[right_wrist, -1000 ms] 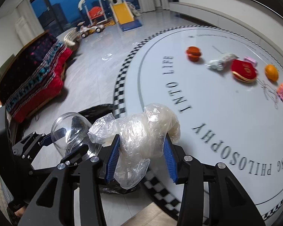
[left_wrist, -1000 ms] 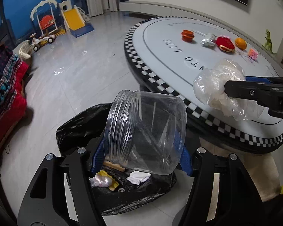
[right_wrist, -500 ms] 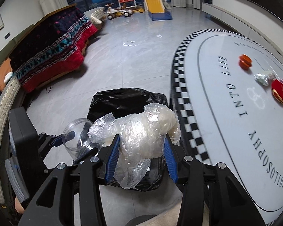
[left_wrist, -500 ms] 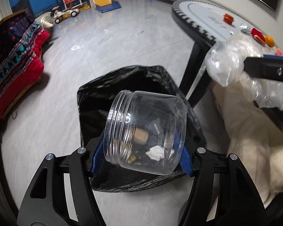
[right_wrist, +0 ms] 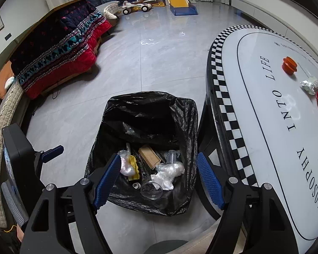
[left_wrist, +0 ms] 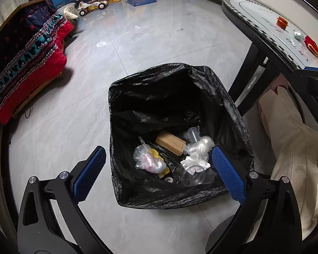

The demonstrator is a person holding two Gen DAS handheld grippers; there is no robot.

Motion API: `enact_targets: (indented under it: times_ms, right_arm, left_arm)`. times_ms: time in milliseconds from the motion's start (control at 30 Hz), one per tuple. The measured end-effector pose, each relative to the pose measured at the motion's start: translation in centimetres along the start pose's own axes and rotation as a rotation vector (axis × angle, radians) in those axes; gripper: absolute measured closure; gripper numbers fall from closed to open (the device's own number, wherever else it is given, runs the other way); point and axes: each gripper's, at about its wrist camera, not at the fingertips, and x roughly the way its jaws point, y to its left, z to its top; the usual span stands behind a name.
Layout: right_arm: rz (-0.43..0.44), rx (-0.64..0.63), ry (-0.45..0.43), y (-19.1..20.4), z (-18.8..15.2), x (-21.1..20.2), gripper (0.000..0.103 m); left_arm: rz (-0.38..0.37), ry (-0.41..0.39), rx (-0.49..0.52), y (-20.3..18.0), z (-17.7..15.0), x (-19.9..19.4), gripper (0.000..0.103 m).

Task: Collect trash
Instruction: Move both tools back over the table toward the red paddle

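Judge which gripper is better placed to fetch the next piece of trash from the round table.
Right, probably. Both grippers are open and empty above the black trash bag, but the right gripper sits beside the checker-edged round table, facing the crumpled foil wrapper; the left gripper is farther away.

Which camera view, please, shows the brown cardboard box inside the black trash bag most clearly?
The left wrist view: the brown cardboard box appears larger there, with its long face and end visible. The right wrist view shows the box smaller, among the same litter in the black trash bag.
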Motion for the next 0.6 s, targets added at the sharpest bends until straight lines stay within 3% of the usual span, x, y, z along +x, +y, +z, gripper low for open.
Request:
enact_targets:
  times_ms: [267, 600]
  right_arm:
    - [0.021, 0.037, -0.029, -1.7, -0.1, -1.6, 0.028]
    - [-0.011, 0.103, -0.091, -6.3, -0.1, -4.6, 0.028]
  left_arm:
    - [-0.038, -0.018, 0.018, -1.5, 0.9, -0.8, 0.006]
    - [-0.099, -0.105, 0.076, -5.8, 5.0, -3.3, 0.006]
